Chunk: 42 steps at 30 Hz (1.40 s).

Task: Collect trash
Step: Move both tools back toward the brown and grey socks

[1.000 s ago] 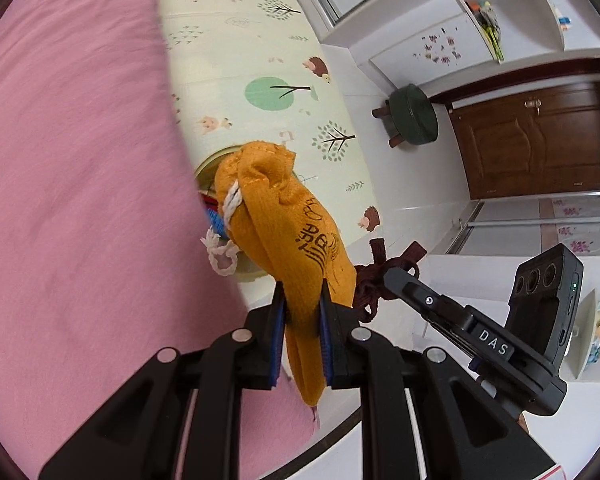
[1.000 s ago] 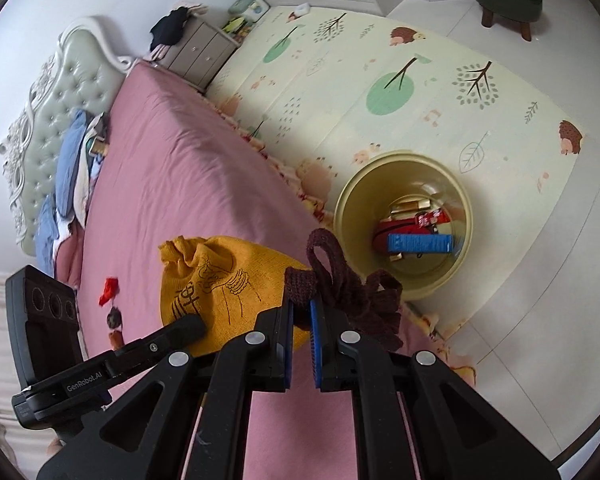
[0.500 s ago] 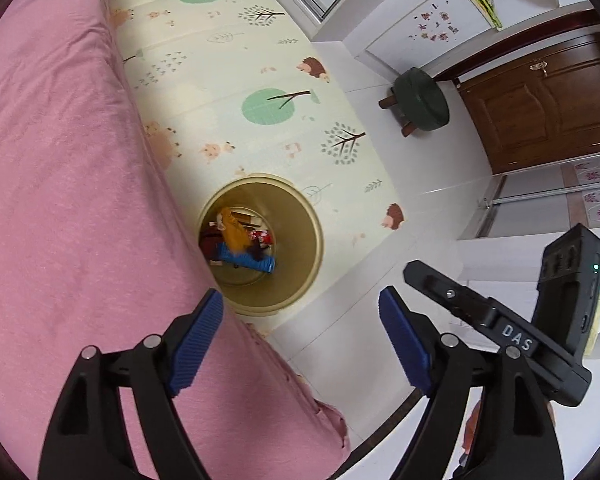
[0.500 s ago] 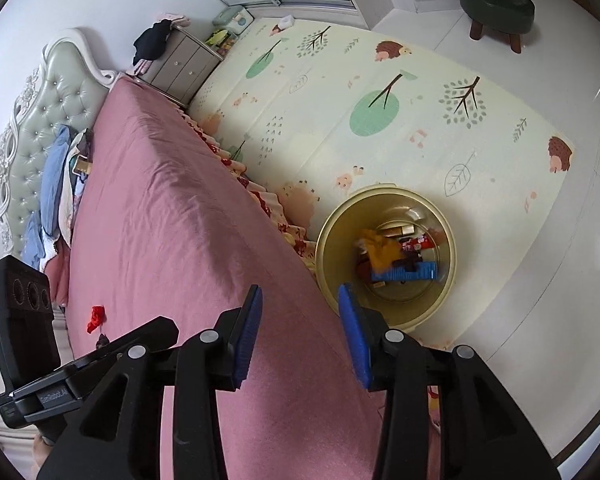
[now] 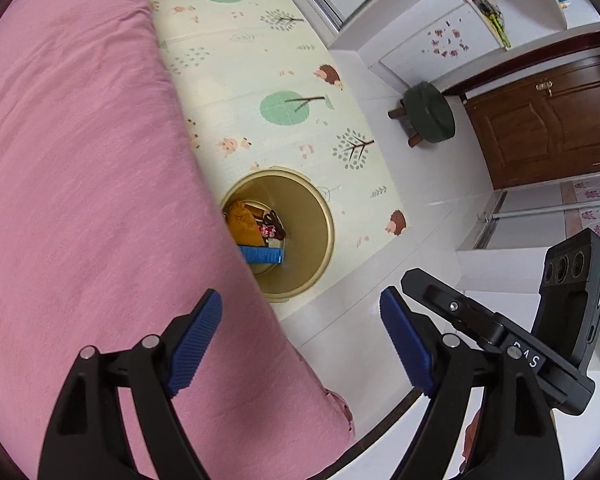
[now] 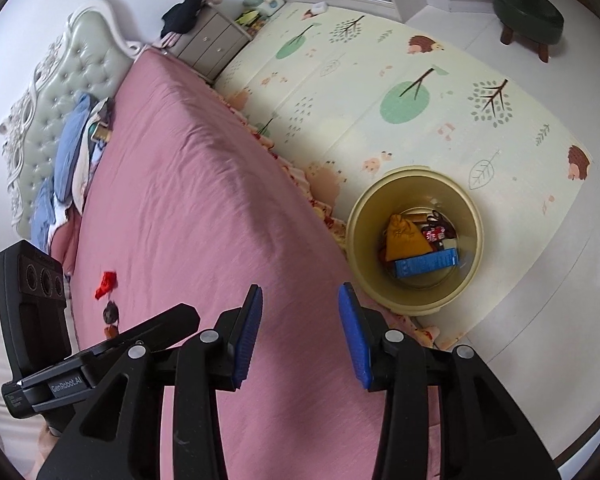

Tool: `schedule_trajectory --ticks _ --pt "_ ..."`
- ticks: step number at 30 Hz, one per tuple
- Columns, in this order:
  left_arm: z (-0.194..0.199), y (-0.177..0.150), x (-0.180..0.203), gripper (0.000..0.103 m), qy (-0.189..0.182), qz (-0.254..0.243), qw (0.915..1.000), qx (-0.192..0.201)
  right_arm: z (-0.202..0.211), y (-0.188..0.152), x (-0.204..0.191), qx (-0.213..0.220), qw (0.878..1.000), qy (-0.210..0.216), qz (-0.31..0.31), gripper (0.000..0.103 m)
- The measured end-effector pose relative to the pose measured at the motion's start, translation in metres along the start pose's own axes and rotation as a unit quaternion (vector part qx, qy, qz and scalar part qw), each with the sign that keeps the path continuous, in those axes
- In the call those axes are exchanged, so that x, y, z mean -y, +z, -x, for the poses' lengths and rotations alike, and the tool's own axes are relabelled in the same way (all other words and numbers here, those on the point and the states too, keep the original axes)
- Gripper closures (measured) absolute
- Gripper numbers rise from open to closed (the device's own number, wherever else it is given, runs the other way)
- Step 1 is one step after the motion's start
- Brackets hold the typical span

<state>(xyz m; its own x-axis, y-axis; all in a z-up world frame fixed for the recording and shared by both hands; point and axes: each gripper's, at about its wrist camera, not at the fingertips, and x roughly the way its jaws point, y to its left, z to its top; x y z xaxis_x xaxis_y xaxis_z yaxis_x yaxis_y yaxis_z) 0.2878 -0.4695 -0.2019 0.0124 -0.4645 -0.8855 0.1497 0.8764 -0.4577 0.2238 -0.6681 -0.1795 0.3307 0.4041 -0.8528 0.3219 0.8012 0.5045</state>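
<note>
Lying crumpled in bin (image 6: 414,184): orange pouch (image 6: 404,236)

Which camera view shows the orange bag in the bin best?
The right wrist view: the whole orange bag shows inside the bin, above the blue box. In the left wrist view, the bed hides part of it.
</note>
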Motion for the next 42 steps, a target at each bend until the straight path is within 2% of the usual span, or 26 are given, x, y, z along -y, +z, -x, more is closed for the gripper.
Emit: schedule_trajectory --ticks 5,9,13,23,30,42 --pt "0.028 -0.026 -0.032 0.022 -0.005 0.022 0.9996 0.016 -0.004 -0.024 -0.035 -0.011 1.000 0.000 0.024 0.063" --pt "0.055 -0.048 -0.064 0.022 0.006 0.033 0.9990 0.031 -0.014 -0.047 -0.066 -0.023 0.999 0.002 0.045 0.063" --pt "0.085 -0.075 -0.109 0.022 0.005 0.059 0.9972 0.046 -0.030 -0.076 -0.103 -0.038 0.997 0.005 0.062 0.063" --pt "0.153 -0.147 -0.216 0.022 0.045 0.099 0.9907 0.082 -0.074 -0.151 -0.197 -0.077 0.991 0.019 0.105 0.063" --pt "0.195 -0.193 -0.286 0.021 0.088 0.088 0.9878 0.093 -0.105 -0.204 -0.257 -0.097 0.986 0.020 0.137 0.060" --pt "0.253 -0.242 -0.381 0.021 0.101 0.093 0.9838 0.116 -0.151 -0.284 -0.349 -0.105 0.981 0.030 0.163 0.056"
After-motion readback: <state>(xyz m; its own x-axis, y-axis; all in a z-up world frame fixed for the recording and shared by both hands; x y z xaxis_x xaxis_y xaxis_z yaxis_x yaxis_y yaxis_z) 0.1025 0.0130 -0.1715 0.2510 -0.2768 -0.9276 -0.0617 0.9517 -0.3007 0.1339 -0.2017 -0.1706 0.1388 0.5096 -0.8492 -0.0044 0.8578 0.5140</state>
